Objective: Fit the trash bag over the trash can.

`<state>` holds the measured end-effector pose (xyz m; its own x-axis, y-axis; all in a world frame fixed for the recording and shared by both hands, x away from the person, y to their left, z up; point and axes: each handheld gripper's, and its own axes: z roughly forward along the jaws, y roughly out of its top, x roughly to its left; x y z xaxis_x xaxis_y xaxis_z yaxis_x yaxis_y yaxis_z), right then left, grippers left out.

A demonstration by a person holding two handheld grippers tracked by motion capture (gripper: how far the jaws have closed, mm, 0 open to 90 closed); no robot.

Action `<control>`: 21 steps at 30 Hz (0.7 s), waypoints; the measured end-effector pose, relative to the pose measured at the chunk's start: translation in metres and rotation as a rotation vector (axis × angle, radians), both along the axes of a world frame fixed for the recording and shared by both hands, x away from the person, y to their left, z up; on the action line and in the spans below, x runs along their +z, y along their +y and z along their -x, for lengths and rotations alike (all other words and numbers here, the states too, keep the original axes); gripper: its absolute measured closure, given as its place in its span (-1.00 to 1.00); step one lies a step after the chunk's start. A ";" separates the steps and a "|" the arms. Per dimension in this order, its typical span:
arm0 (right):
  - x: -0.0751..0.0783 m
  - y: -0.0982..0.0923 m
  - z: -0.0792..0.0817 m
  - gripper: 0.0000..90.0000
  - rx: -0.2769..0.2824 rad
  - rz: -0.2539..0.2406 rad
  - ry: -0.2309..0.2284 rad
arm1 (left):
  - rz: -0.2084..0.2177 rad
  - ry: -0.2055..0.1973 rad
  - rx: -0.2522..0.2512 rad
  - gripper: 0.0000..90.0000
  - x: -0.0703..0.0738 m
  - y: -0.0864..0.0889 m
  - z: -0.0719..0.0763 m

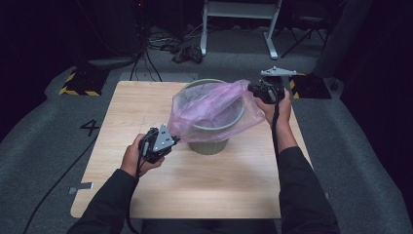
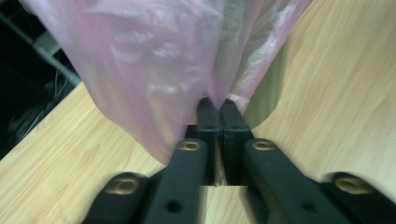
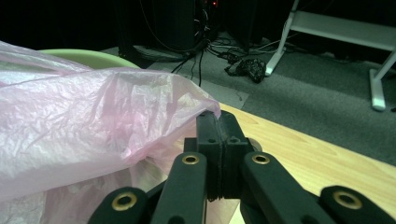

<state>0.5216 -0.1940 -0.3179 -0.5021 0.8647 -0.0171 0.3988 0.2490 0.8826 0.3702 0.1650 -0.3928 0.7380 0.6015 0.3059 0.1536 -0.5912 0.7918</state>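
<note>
A thin pink plastic bag [image 1: 209, 105] is stretched over the mouth of a pale green bin [image 1: 209, 142] standing mid-table. My left gripper [image 1: 174, 140] is at the bin's near left, shut on the bag's lower corner. In the left gripper view the film [image 2: 154, 60] is pinched between the closed jaws of my left gripper [image 2: 218, 105], with the bin [image 2: 266, 100] behind. My right gripper [image 1: 251, 87] is raised at the bin's far right, shut on the bag's other edge. In the right gripper view the bag [image 3: 84, 126] runs into my right gripper [image 3: 218, 116], and the bin rim [image 3: 84, 57] peeks above it.
The bin stands on a light wooden table [image 1: 195, 185] with bare wood on all sides of it. Grey carpet lies beyond, with cables [image 1: 160, 41], a white frame [image 1: 238, 19] at the back, and yellow-black striped blocks [image 1: 78, 83] near the far corners.
</note>
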 end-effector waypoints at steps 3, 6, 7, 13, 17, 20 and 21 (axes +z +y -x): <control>-0.003 -0.003 0.001 0.97 0.026 -0.022 0.003 | 0.099 -0.006 -0.020 -0.12 0.007 0.006 0.007; -0.006 -0.005 0.004 0.91 0.068 -0.023 -0.007 | 0.194 -0.032 -0.043 -0.41 0.019 0.014 0.016; -0.006 -0.006 0.005 0.90 0.071 -0.025 -0.005 | 0.224 -0.044 -0.058 -0.43 0.025 0.019 0.020; -0.008 -0.013 0.009 0.83 0.090 -0.053 -0.007 | 0.359 -0.073 -0.021 -0.48 0.053 0.038 0.014; -0.010 -0.014 0.009 0.81 0.094 -0.057 0.004 | 0.361 -0.040 0.054 -0.48 0.069 0.036 -0.024; -0.011 -0.014 0.008 0.76 0.113 -0.089 0.009 | 0.404 0.000 0.072 -0.34 0.073 0.034 -0.050; -0.012 -0.013 0.008 0.75 0.120 -0.096 0.011 | 0.395 -0.006 0.086 -0.32 0.073 0.032 -0.058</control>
